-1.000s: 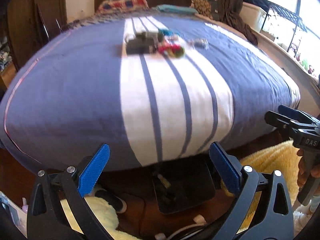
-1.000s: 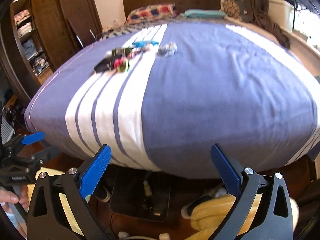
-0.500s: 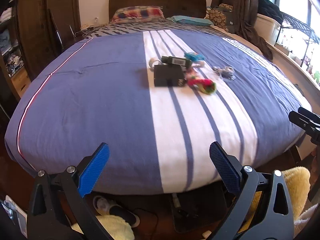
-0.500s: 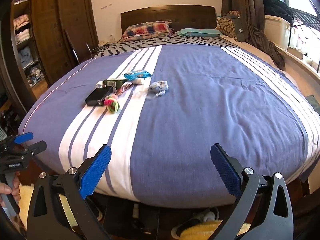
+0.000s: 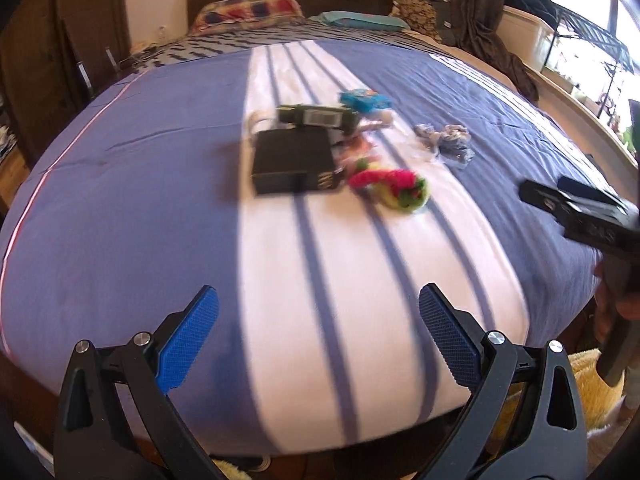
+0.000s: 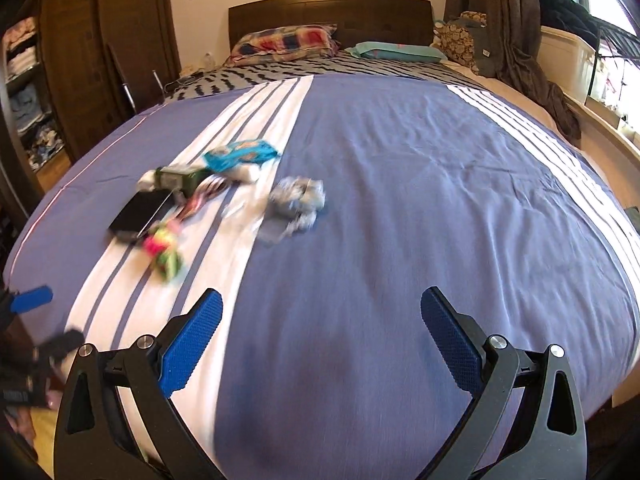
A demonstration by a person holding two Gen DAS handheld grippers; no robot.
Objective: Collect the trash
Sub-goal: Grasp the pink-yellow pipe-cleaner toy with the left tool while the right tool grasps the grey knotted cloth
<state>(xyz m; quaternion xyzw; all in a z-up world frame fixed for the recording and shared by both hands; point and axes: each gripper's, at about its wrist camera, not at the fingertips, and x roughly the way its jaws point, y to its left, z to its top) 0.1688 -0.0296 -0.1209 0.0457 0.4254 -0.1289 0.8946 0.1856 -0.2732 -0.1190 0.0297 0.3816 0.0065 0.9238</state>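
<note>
Both tongs, left point(image 5: 318, 332) and right point(image 6: 320, 336), gape empty, now raised over the bed point(image 6: 400, 200), trash point(image 5: 384, 186) ahead within reach.

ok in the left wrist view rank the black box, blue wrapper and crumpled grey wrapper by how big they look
1. black box, clearly largest
2. blue wrapper and crumpled grey wrapper: look alike; blur and distance prevent ranking them
</note>
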